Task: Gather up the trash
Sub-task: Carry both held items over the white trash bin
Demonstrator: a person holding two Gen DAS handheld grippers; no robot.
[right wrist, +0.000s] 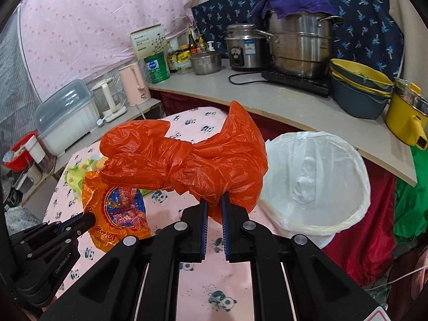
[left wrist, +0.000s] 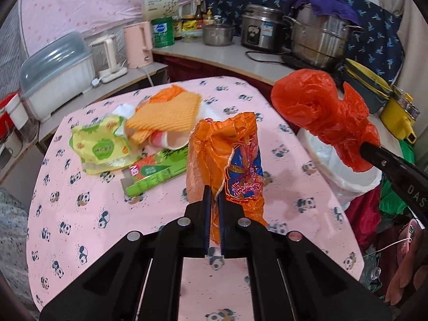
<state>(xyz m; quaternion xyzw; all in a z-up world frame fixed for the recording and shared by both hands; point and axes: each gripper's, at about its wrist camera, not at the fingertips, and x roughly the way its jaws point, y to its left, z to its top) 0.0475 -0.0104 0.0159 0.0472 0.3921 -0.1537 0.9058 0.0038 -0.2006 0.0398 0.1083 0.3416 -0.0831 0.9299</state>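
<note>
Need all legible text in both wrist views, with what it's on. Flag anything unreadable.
"DAS": side of the right hand-held gripper, cut off at the frame edge.
"GenRobot.AI": body of the left hand-held gripper.
"NB": end flap of the green carton; its other print is too blurred.
Orange snack wrapper: red characters, not legible.
Yellow-green packet, white box, green can, rice cooker sticker: too small or blurred.

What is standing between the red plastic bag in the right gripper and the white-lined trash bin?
Nothing visible does. The right gripper holds the red plastic bag in the air, and the trash bin stands open just to its right, beside the table. The left gripper, shut on the orange wrapper, is on the far side.
</note>
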